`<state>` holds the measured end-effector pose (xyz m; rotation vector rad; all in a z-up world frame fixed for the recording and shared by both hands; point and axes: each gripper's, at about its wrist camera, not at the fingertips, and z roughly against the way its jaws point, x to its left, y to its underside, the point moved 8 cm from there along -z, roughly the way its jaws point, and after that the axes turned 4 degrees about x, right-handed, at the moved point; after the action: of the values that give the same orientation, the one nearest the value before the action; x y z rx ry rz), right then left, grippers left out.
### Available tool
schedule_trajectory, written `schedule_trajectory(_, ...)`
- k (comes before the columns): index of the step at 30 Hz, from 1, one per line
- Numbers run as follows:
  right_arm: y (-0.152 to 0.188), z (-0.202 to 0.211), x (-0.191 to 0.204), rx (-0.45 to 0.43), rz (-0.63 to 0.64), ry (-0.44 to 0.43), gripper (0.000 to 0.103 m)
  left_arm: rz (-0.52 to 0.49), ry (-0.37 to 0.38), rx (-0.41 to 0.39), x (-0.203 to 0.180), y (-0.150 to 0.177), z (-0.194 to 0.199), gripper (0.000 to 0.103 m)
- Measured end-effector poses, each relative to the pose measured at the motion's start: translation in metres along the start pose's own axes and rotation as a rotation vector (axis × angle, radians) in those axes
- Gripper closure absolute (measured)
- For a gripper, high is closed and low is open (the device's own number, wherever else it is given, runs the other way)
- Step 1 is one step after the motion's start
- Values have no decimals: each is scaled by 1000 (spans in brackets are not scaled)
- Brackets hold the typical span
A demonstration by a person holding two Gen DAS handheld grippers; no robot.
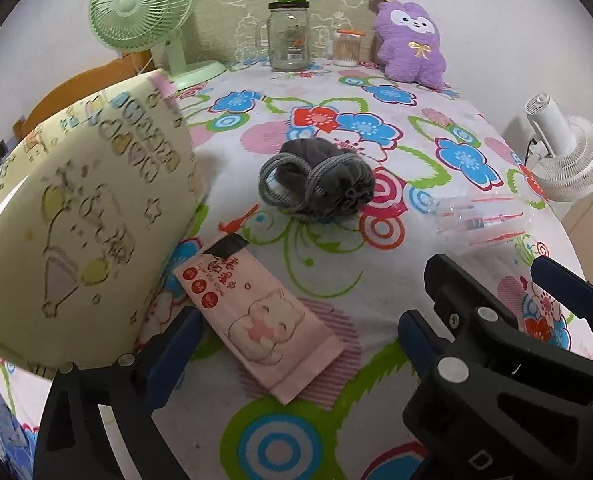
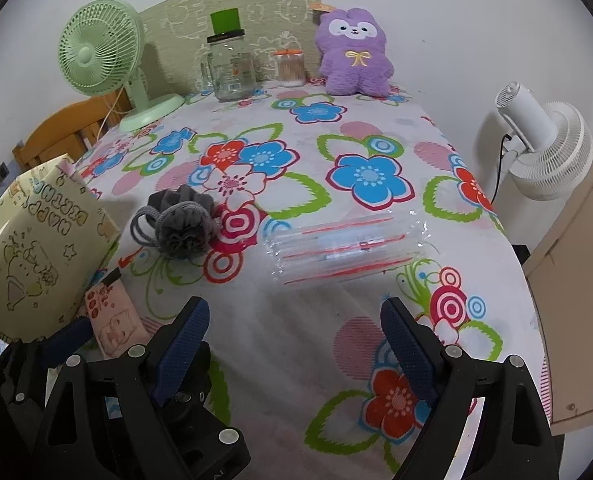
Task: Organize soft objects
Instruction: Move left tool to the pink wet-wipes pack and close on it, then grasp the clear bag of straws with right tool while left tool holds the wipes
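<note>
A grey mesh bath sponge with a rope loop [image 1: 320,184] [image 2: 178,222] lies mid-table. A pink wet-wipes pack with a cat picture [image 1: 262,320] [image 2: 112,322] lies near the front, between my left gripper's fingers. A clear inflated air-cushion pack with red stripes [image 2: 344,246] [image 1: 480,220] lies ahead of my right gripper. A purple plush toy [image 1: 410,46] [image 2: 354,52] sits at the back. My left gripper [image 1: 296,344] is open above the wipes. My right gripper [image 2: 294,354] is open and empty; it also shows in the left wrist view [image 1: 492,292].
A yellow-green paper gift bag [image 1: 76,216] [image 2: 36,248] stands at the left, close to my left gripper. At the back stand a green fan [image 1: 144,12], a glass jar [image 1: 288,36] and a cotton-swab tub [image 1: 346,48]. A white fan [image 2: 544,144] stands off the table's right edge.
</note>
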<state>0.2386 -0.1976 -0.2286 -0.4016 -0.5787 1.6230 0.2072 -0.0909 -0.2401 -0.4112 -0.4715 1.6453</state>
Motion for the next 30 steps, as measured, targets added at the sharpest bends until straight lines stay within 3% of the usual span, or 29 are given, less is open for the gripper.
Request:
schedule_trajectory(4, -4, -2, -2, -6, -1, -9, 13, -15, 22, -9, -5, -4, -1, 12)
schedule_trajectory(7, -6, -4, -3, -5, -2, -12, 13, -48, 54, -17, -13, -7, 1, 28)
schedule_trajectory(11, -10, -7, -5, -9, -9, -14, 13, -91, 103, -19, -23, -11, 2, 63)
schedule_trajectory(30, -32, -24, -22, -1, 6, 16, 13, -102, 118, 5, -32, -29, -9, 64)
